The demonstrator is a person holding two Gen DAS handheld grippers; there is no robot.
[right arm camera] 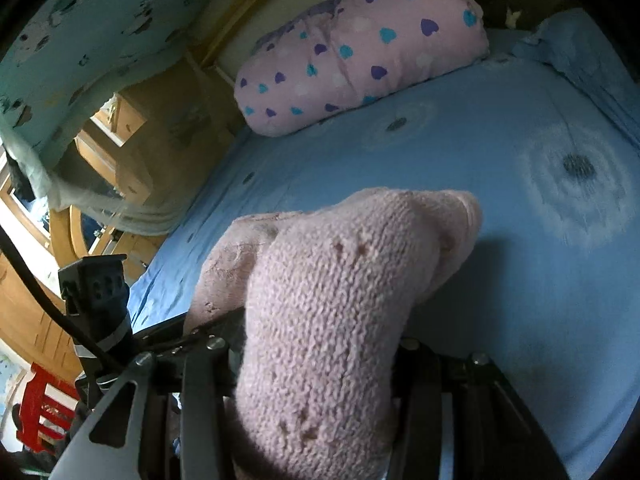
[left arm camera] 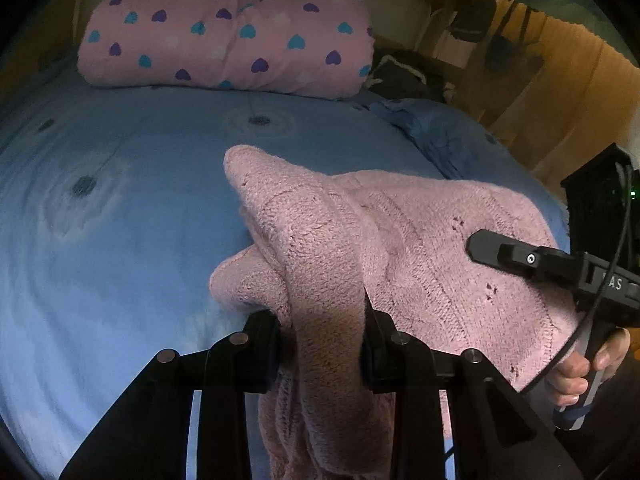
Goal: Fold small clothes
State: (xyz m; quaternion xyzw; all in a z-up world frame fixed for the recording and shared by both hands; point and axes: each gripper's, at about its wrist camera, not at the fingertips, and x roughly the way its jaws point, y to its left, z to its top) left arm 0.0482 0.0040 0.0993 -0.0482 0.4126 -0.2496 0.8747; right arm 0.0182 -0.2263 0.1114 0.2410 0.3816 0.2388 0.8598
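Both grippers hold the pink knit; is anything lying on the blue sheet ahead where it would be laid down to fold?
Nothing visible does. The knit hangs from both grippers, and the sheet ahead lies bare up to the heart-print pillow at the far end.

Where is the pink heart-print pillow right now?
The pink pillow with purple and teal hearts lies at the far end of the blue bedsheet, by the headboard, upper left in the left wrist view and well beyond the held pink knitted garment.
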